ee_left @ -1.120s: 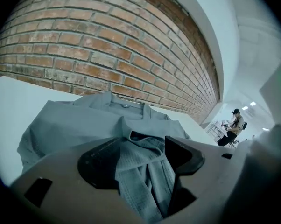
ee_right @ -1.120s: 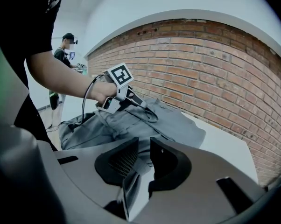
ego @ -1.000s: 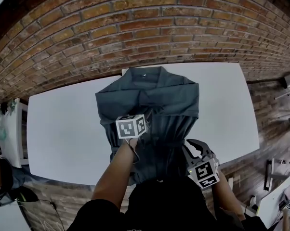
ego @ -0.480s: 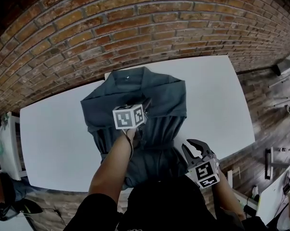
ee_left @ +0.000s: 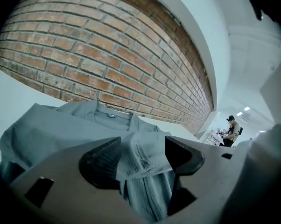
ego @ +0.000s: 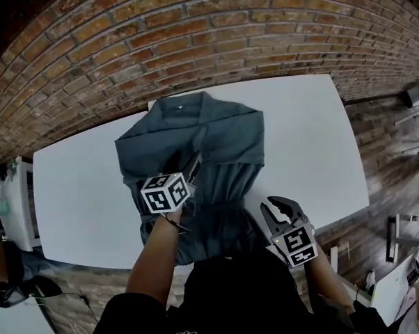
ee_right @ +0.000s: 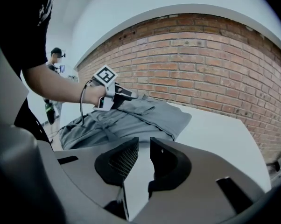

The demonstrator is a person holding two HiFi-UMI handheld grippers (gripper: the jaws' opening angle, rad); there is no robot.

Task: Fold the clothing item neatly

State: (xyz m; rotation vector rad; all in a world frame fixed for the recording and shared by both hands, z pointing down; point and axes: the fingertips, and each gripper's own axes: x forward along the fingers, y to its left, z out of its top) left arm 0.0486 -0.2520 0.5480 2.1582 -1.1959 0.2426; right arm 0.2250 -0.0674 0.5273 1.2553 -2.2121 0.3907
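Note:
A grey-blue shirt [ego: 220, 134] lies on the white table [ego: 307, 138], its collar toward the brick wall and its sleeves folded in. My left gripper [ego: 193, 164] hovers over the shirt's middle, shut on a raised fold of its cloth. In the left gripper view that fold [ee_left: 145, 160] fills the space between the jaws of the left gripper [ee_left: 143, 155]. My right gripper [ego: 278, 204] hangs over the table's near edge, just right of the shirt's hem. Its jaws stand a little apart with only bare table showing between them in the right gripper view [ee_right: 144, 148].
A brick wall [ego: 195, 40] runs along the table's far side. A white cabinet [ego: 8, 193] stands off the left end. The table's right end [ego: 349, 158] drops to a brick floor. A person [ee_left: 232, 127] stands far off in the room.
My left gripper has drawn back toward me and to the left over the shirt, lifting the pinched cloth. The right gripper has stayed near the table's front edge.

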